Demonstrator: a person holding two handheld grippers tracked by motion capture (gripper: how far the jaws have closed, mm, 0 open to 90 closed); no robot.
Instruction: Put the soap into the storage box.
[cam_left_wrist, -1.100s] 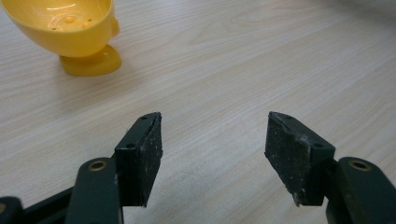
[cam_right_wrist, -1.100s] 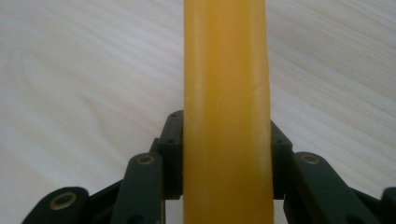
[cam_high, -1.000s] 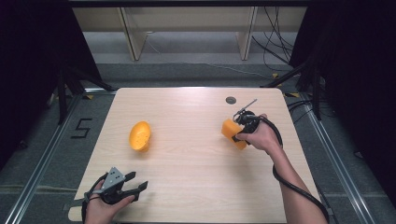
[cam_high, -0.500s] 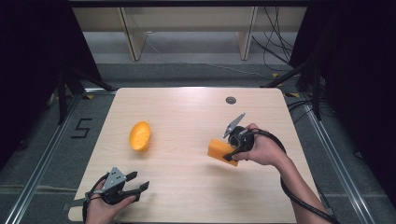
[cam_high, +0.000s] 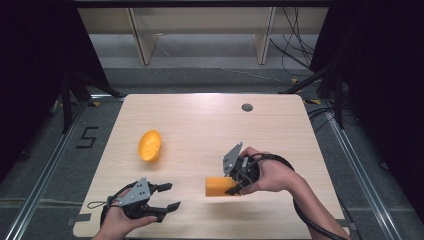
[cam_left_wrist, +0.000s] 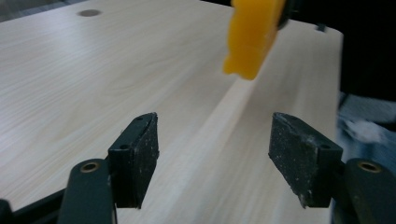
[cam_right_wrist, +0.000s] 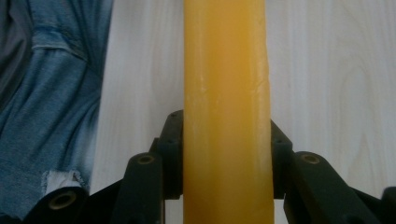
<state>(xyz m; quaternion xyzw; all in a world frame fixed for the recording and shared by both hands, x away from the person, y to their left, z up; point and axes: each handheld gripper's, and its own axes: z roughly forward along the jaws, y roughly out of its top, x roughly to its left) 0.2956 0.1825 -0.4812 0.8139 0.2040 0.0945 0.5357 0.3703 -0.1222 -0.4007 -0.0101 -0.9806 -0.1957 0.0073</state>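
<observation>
From above, I see a pale wooden table (cam_high: 200, 130) with my two handheld grippers near its front edge. My right gripper (cam_high: 234, 186), at about five o'clock from the table's centre, pinches an orange block (cam_high: 219, 186) that sticks out toward nine o'clock. In the right gripper view the jaws press against both sides of the block (cam_right_wrist: 225, 112), with wood grain behind it and blue denim at nine o'clock. My left gripper (cam_high: 165, 196), at about seven o'clock on the table, has its jaws spread wide with nothing between them. In the left gripper view, the block (cam_left_wrist: 252, 35) hangs at one o'clock, above the wood. An orange bowl (cam_high: 150, 145) lies tipped on its side at nine o'clock from the centre, well apart from both grippers. A small dark round hole (cam_high: 247, 107) sits at one o'clock, near the far edge.
</observation>
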